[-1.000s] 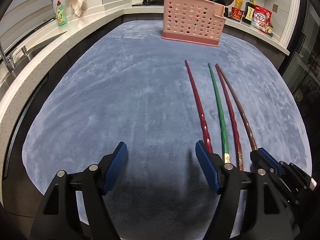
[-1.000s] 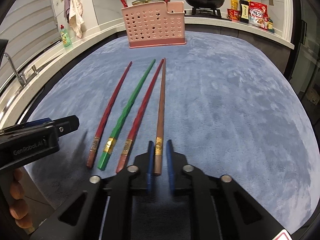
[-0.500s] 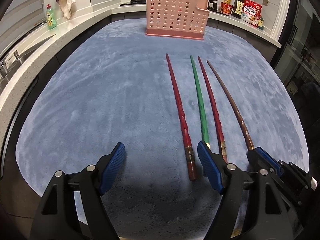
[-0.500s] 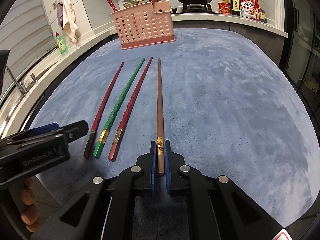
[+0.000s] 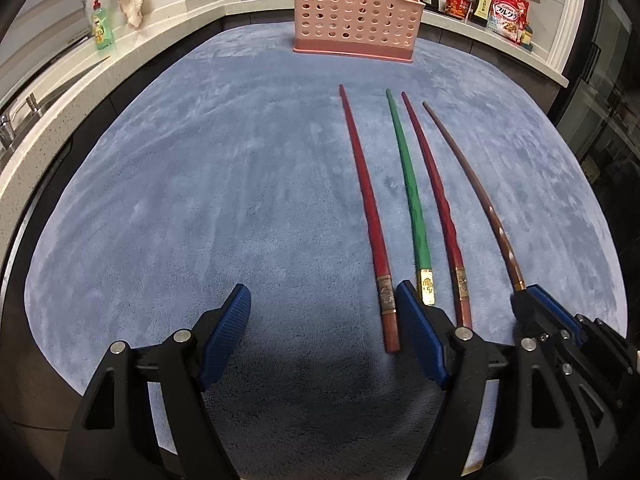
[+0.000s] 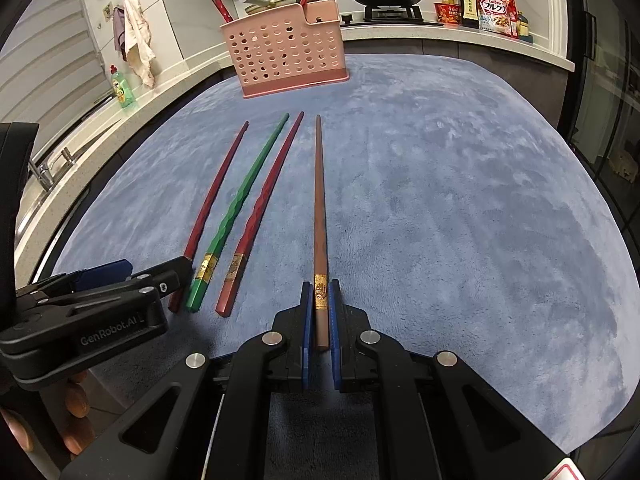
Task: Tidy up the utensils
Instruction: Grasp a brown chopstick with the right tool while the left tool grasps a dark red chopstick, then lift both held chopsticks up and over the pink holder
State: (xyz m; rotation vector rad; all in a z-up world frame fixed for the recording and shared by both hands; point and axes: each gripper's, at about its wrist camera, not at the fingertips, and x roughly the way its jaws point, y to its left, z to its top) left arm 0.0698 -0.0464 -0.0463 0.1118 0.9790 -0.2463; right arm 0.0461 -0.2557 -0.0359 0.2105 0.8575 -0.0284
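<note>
Right gripper (image 6: 320,316) clenched on brown chopstick (image 6: 319,216); left gripper (image 5: 324,316) released beside three chopsticks (image 5: 412,200), pink basket (image 5: 352,16) beyond.

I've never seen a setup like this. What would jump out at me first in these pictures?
Four long chopsticks in a row on the blue fleece mat: dark red, green, red and brown. The right tongs pinch the brown one's near end, while the left tongs gape open beside the others. Behind stands a perforated pink plastic utensil holder.
</note>
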